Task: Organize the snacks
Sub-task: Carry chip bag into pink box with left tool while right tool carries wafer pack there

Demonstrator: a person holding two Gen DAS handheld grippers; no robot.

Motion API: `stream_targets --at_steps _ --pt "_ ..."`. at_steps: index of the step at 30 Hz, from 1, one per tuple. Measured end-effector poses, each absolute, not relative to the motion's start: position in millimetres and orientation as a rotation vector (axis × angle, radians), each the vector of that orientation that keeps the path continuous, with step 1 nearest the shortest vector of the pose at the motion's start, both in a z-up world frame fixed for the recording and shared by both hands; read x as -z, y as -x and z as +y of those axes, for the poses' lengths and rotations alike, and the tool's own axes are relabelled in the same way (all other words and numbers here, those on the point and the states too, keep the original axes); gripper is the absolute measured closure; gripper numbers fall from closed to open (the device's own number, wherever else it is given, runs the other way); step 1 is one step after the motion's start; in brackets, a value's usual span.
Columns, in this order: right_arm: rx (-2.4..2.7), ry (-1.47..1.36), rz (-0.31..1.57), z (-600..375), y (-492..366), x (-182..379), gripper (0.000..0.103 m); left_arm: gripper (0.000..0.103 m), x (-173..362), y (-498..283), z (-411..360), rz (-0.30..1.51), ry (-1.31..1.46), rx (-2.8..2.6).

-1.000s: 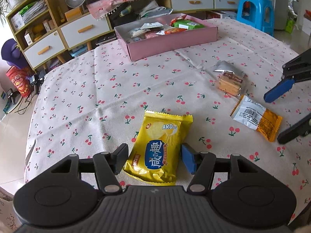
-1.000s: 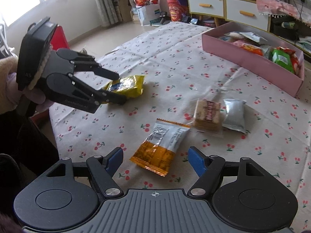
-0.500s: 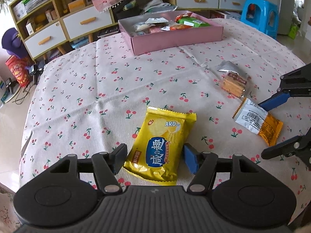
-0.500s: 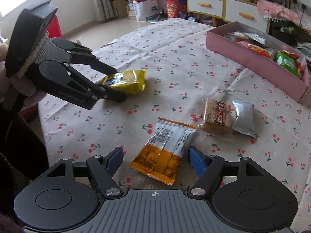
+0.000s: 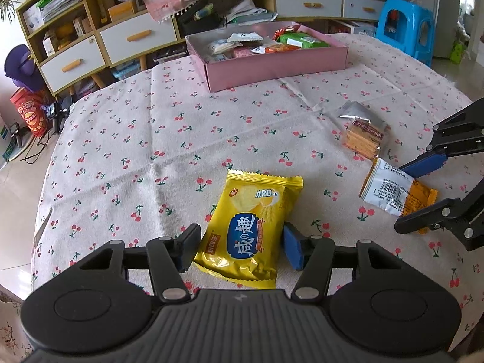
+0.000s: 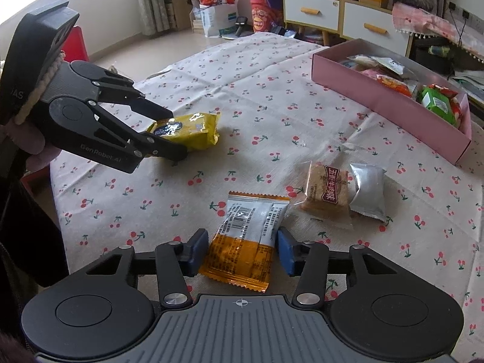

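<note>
A yellow snack packet (image 5: pixel 251 227) lies flat on the cherry-print tablecloth (image 5: pixel 181 139), between the closing jaws of my left gripper (image 5: pixel 242 248). Its pads sit right at the packet's edges without squeezing it. From the right wrist view, the left gripper (image 6: pixel 177 134) straddles that yellow packet (image 6: pixel 193 130). My right gripper (image 6: pixel 242 252) is closing, and its blue pads press both sides of an orange and white packet (image 6: pixel 242 242), which buckles slightly. The right gripper (image 5: pixel 405 199) also shows around this orange packet (image 5: pixel 393 193) in the left wrist view. A pink box (image 5: pixel 272 69) holding several snacks stands at the far side.
A clear-wrapped cracker packet (image 6: pixel 326 193) and a silver packet (image 6: pixel 367 190) lie together just past the right gripper. A person's hand (image 6: pixel 30 139) holds the left gripper. Drawer cabinets (image 5: pixel 75 60) and a blue stool (image 5: pixel 405 27) stand beyond the table.
The right gripper's jaws have drawn in onto the orange and white packet. The left gripper's jaws have narrowed a little around the yellow packet. Neither packet has moved.
</note>
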State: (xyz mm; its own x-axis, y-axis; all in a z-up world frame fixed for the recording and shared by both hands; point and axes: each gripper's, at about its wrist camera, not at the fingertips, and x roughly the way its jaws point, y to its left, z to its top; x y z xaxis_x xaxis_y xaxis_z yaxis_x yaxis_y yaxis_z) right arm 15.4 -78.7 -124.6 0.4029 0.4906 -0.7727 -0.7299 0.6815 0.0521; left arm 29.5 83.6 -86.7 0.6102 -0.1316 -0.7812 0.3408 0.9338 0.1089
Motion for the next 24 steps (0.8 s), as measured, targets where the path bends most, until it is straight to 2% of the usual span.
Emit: stream_targets --at_steps 24 --pt "-0.723 0.181 0.733 -95 -46 80 0.057 0.050 58 -51 71 0.784 -0.170 0.268"
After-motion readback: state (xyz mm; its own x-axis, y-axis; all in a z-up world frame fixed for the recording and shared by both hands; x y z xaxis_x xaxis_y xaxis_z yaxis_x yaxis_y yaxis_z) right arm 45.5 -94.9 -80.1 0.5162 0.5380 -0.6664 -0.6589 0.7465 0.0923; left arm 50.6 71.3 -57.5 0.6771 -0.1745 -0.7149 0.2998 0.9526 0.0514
